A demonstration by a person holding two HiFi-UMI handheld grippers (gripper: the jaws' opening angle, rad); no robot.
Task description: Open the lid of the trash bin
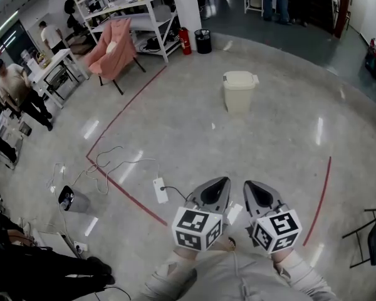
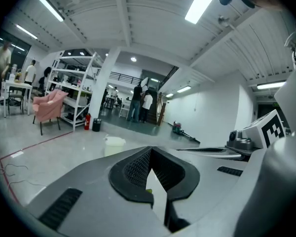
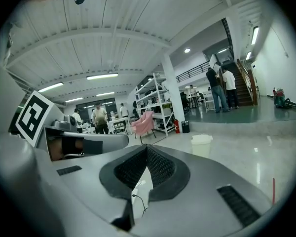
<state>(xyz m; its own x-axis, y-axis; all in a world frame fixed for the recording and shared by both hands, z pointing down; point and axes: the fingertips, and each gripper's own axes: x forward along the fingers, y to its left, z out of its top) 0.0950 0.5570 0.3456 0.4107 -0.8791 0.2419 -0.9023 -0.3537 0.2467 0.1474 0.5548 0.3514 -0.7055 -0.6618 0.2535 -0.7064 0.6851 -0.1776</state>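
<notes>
A cream trash bin point(image 1: 240, 91) stands alone on the grey floor, well ahead of me, with its lid down. It shows small in the left gripper view point(image 2: 114, 145) and in the right gripper view point(image 3: 201, 144). Both grippers are held side by side close to my body, far short of the bin. The left gripper point(image 1: 222, 181) point(image 2: 150, 150) is shut, tips together, nothing between them. The right gripper point(image 1: 250, 184) point(image 3: 147, 147) is also shut and holds nothing.
A red tape line point(image 1: 122, 115) runs across the floor left of the bin. Cables and a white power strip point(image 1: 160, 190) lie near my left. A pink chair point(image 1: 113, 52), white shelves point(image 1: 131, 11) and a black bin point(image 1: 202, 41) stand behind. A black folding chair point(image 1: 370, 237) is at right. People stand far left.
</notes>
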